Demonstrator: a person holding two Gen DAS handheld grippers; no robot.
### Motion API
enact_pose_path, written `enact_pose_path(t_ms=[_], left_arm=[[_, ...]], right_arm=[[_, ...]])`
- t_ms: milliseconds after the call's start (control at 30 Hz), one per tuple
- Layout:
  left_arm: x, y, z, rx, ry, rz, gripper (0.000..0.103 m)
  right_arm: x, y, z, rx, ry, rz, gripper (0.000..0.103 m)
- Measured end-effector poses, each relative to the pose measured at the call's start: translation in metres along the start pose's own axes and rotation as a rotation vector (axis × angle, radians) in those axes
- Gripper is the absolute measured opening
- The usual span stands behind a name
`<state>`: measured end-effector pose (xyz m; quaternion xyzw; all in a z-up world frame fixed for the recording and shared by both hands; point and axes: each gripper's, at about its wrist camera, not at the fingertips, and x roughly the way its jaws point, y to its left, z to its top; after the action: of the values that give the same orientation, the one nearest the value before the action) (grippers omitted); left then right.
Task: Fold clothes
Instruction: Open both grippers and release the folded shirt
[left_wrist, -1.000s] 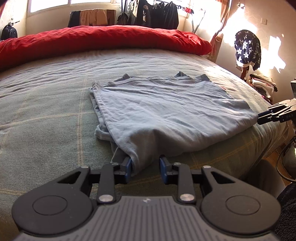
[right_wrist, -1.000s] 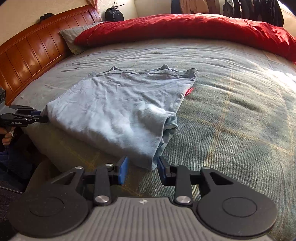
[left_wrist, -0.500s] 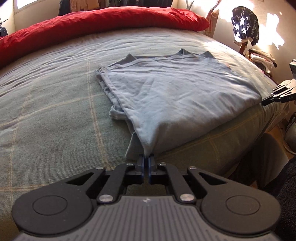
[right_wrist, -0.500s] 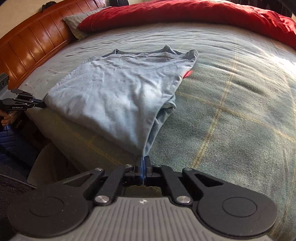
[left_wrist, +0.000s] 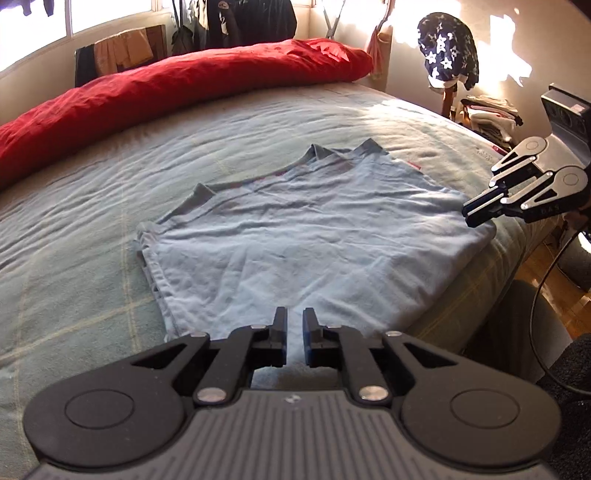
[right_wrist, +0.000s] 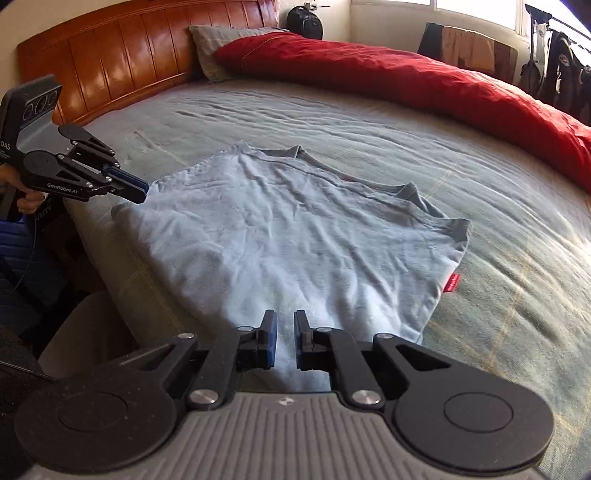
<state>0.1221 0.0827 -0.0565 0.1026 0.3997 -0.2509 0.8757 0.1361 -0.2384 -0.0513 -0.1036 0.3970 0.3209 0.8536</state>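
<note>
Left wrist view: green bedspread (left_wrist: 74, 266) under pale shirt (left_wrist: 314, 236); left gripper (left_wrist: 294, 325) and right gripper (right_wrist: 285, 325) both seemingly slightly parted.

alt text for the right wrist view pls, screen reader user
The right gripper, jaws slightly apart with cloth between them, sits at the near edge of a light blue T-shirt spread on a grey-green bed. The left gripper is at the shirt's left corner; a red duvet lies behind.
</note>
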Motion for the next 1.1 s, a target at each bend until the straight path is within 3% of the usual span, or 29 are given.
enact_pose_path(t_ms=[100, 267, 400, 500, 567, 733, 833, 1033, 1100], left_arm=[[0.013, 0.001, -0.024, -0.022, 0.064, -0.004, 0.010], [0.002, 0.006, -0.014, -0.031, 0.038, 0.026, 0.012], [-0.007, 0.010, -0.005, -0.037, 0.016, 0.050, 0.016], [-0.014, 0.013, 0.001, -0.042, 0.000, 0.068, 0.018], [-0.004, 0.002, 0.008, -0.043, -0.008, 0.027, 0.018], [0.022, -0.028, 0.020, -0.029, 0.003, -0.071, 0.022], [0.039, -0.043, 0.011, -0.002, 0.051, -0.038, 0.030], [0.019, -0.027, -0.007, -0.107, 0.029, -0.031, 0.030], [0.010, -0.021, -0.003, -0.121, 0.011, 0.011, 0.040]], right_arm=[[0.016, 0.000, -0.015, 0.008, 0.053, -0.013, 0.012], [0.002, -0.015, -0.038, 0.089, 0.075, -0.026, 0.012], [-0.011, -0.008, -0.024, 0.054, 0.034, -0.034, 0.019], [0.000, 0.004, -0.003, 0.033, -0.021, 0.014, 0.022], [0.008, 0.013, 0.011, 0.020, -0.058, 0.046, 0.022], [0.043, 0.025, 0.022, 0.069, -0.064, 0.127, 0.022], [0.058, 0.026, 0.013, 0.095, -0.021, 0.118, 0.023], [0.023, 0.000, -0.018, 0.223, -0.033, 0.105, 0.024], [0.010, -0.006, -0.018, 0.223, -0.054, 0.061, 0.032]])
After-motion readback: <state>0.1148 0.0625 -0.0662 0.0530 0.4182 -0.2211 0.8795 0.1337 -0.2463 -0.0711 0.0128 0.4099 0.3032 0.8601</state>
